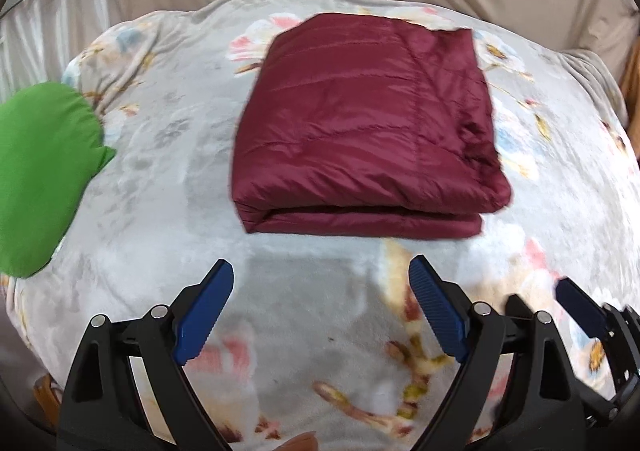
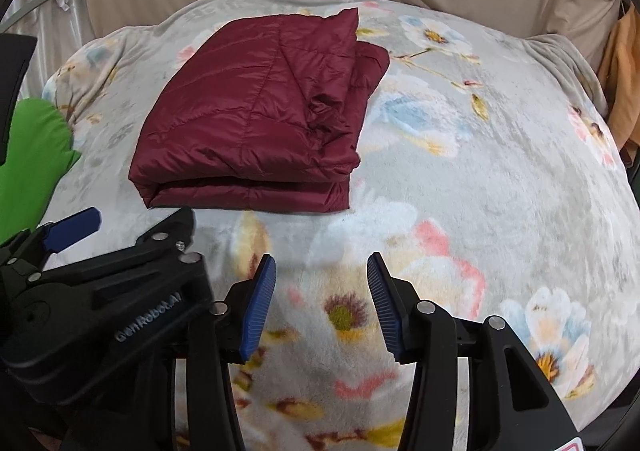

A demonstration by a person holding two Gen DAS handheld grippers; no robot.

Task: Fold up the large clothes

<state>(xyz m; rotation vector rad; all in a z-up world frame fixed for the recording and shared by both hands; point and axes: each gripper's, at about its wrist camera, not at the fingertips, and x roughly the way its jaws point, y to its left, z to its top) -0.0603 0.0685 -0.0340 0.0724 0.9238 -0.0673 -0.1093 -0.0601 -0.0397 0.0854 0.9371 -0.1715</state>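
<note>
The maroon jacket lies folded on the floral blanket, just ahead of both empty claws: left claw wide, right claw partly open. Only its loose right edge wants tidying.

both wrist views downward, near bed

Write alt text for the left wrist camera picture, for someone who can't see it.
A maroon quilted garment, folded into a neat rectangle, lies on a grey floral fleece blanket. In the foreground the left gripper hangs open and empty above the blanket, short of the garment, with the right gripper's blue finger showing at the right edge. A green fabric item lies at the left.
</note>
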